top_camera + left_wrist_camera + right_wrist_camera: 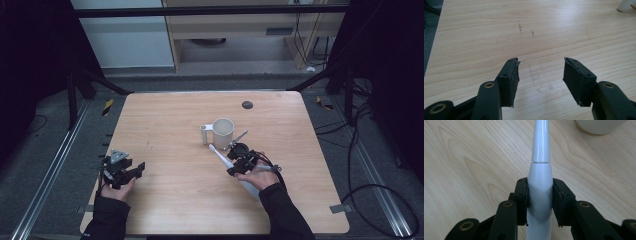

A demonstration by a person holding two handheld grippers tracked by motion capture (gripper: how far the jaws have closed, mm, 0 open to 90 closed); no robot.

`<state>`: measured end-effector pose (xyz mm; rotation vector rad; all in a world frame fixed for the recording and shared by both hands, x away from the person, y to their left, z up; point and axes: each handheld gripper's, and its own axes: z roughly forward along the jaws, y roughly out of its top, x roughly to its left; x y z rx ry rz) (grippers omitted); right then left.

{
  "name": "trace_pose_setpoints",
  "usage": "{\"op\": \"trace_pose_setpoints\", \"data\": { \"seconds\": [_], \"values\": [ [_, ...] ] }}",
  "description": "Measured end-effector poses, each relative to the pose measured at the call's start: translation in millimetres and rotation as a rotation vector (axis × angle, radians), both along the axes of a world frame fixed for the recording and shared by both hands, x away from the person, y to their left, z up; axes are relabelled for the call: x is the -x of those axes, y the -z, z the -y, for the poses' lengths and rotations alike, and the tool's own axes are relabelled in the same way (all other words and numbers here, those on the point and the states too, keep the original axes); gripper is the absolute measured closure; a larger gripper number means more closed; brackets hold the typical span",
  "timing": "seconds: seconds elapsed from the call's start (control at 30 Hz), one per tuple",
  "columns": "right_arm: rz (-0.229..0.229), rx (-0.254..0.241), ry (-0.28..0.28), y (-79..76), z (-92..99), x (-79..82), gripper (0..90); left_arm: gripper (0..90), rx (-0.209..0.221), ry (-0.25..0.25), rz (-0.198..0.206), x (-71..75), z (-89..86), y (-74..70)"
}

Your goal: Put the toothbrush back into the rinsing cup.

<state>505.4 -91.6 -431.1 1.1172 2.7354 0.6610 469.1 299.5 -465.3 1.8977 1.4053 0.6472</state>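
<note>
Right gripper view: right gripper (pixel 540 202) jaws clamped on both sides of the white electric toothbrush (pixel 540 185), its neck pointing twd the mug (pixel 599 126). High view: toothbrush (pixel 220 156) sits just in front of the white mug (pixel 223 132), mid-table (pixel 175 200). Left gripper (pixel 540 72) jaws wide apart w/ nothing betw them, over bare wood near the table's left edge.

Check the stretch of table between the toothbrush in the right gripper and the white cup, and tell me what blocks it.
Nothing visible does. The right gripper is shut on the electric toothbrush, whose head points toward the cup. Between the brush tip and the cup there is bare table. The left gripper sits open, well off to the side.
</note>
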Motion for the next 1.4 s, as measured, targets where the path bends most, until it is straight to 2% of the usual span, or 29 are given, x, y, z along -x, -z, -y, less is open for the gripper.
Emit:
{"op": "trace_pose_setpoints", "data": {
  "seconds": [0.1, 0.27, 0.47, 0.57, 0.8, 1.0, 1.1, 1.4],
  "values": [
    [0.033, -0.019, 0.004, -9.2, 4.3, 2.4, 67.4, 45.1, 0.000, 0.001, 0.000, 0.1, 0.2, 0.0],
    [0.104, -0.092, 0.035, -26.3, 12.3, 6.5, 67.4, 45.2, 0.001, 0.000, 0.002, 0.3, 0.3, -0.1],
    [0.224, -0.217, 0.097, -41.0, 23.9, 8.1, 67.4, 45.2, 0.001, 0.000, 0.003, 0.2, 0.3, -0.1],
    [0.267, -0.274, 0.136, -46.0, 28.5, 8.9, 67.4, 45.2, 0.002, -0.001, 0.004, 0.3, 0.2, -0.3],
    [0.375, -0.397, 0.213, -56.4, 35.2, 9.8, 67.4, 45.2, 0.001, -0.002, 0.006, 0.2, 0.3, -0.2],
    [0.491, -0.490, 0.277, -69.3, 36.7, 8.9, 67.4, 45.2, 0.002, -0.005, 0.008, 0.1, 0.0, -0.1],
    [0.531, -0.525, 0.305, -74.4, 37.4, 6.1, 67.3, 45.2, 0.003, -0.005, 0.008, 0.0, -0.2, 0.0],
    [0.648, -0.590, 0.403, -81.6, 35.2, -8.0, 67.3, 45.2, 0.002, -0.009, 0.010, 0.0, -0.6, 0.0]
  ]
}}
